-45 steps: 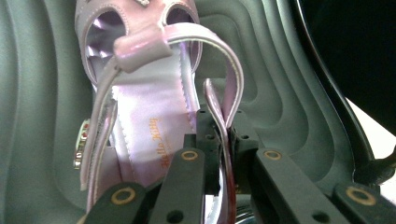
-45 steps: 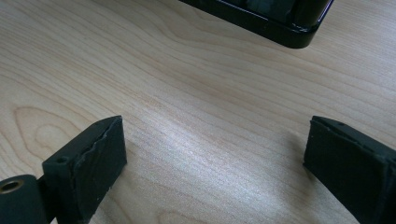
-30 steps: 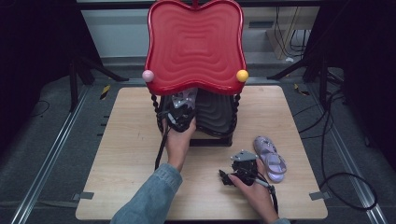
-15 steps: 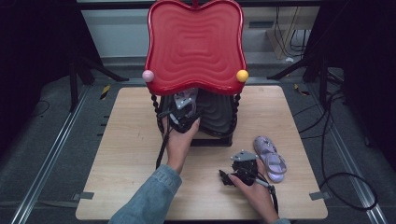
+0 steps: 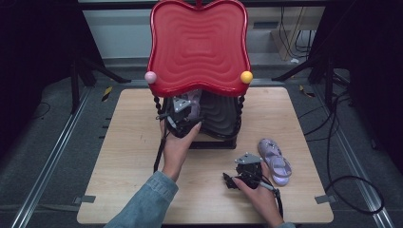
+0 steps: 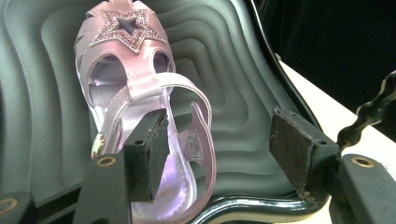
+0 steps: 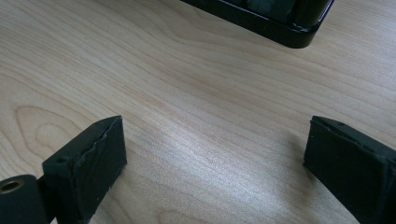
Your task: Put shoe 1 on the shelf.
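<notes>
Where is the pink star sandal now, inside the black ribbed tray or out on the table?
Inside: the pink star sandal lies on the black ribbed tray, free between the open left gripper jaws.

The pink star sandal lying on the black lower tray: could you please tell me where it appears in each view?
High view: the pink star sandal peeks out under the red upper tray, just beyond the left tongs.
Left gripper view: it lies left of centre, star toe at the top, heel behind the left pad.
Right gripper view: not in it.
Shared landmark: the black lower tray, whose corner shows at the top of the right gripper view.
</notes>
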